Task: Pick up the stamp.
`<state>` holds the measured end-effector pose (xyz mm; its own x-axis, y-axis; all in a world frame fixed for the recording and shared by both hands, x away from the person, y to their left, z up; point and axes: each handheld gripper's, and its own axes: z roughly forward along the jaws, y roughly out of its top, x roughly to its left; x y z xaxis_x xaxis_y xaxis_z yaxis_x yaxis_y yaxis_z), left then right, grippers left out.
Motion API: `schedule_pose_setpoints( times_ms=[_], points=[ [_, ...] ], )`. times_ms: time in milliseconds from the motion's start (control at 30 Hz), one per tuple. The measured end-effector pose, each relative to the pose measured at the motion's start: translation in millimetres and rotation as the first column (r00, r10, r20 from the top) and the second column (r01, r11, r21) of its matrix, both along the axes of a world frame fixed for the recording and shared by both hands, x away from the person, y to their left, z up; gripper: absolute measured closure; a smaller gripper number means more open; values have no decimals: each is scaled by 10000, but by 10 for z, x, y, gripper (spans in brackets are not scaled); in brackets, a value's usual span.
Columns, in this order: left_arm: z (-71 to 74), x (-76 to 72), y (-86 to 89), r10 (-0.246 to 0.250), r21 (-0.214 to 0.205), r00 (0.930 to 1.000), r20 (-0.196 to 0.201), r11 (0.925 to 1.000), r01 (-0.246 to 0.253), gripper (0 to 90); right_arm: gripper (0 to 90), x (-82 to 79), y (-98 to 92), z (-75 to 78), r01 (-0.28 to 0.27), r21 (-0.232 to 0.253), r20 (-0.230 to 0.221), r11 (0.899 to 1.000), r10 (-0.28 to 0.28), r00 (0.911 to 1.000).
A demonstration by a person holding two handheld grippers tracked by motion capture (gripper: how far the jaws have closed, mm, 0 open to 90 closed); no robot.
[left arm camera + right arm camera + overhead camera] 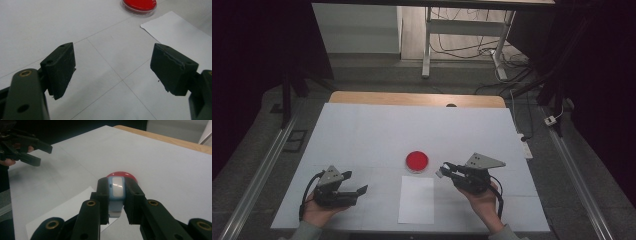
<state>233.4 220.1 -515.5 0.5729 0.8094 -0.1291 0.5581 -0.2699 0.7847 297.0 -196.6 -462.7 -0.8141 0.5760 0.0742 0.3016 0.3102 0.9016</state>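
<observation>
Small blue-and-white block [116, 195], likely a stamp or eraser, pinched between the pads of the right gripper [116, 200], jaws pressed on its two long flanks. It is held just above the table [362, 130], near the front edge and right of centre, just beside the red dish [417, 161]. In the high view the block shows as a pale tip at the right gripper's nose [441, 172].

Handling, as a judgement: light, rigid, glossy plastic shell, so somewhat slippery; flat sides give the pads good purchase. The present mid-body grip looks sound; a hold nearer the end would risk it twisting out.

Red dish: shallow, round, clear rim, probably ink pad or lidded dish. Sheet of white paper [416, 199] lies toward the front edge from it; thin, will slide on the smooth cover.

Left gripper [112, 70] spread wide, nothing between the jaws, low over the front-left part.

Table covered white, wooden strip at the far edge. Beyond: grey floor, desk legs [427, 45], loose cables [472, 47], dark curtains.
</observation>
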Motion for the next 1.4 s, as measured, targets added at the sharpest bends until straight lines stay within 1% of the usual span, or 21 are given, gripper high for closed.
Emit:
schedule_pose_setpoints(
  times_ms=[167, 633, 733, 867, 1133, 1400],
  points=[
    [0, 2, -6, -15, 9, 10000, -9, 10000, 15, 208, 753, -22, 60, -3, -187, 6, -7, 9998, 187, 9998],
    [2, 0, -18, -26, -2, 10000, 4, 10000, 26, 209, 753, -48, 193, -31, -452, 95, -81, 9989, 453, 9989],
    [1, 1, -18, -45, 12, 10000, -4, 10000, 45, 208, 753, -62, 250, -37, -610, 41, -80, 9981, 610, 9981],
    [0, 3, -17, -42, 12, 10000, -7, 10000, 42, 208, 753, -69, 290, -51, -667, 29, -95, 9978, 667, 9977],
    [-2, 4, -23, -63, 19, 10000, -2, 10000, 63, 209, 753, -101, 410, -104, -969, -47, -236, 9953, 967, 9950],
    [-1, 3, -29, -71, 21, 10000, -3, 10000, 71, 209, 753, -128, 458, -123, -1130, -83, -260, 9936, 1127, 9933]
  ],
)
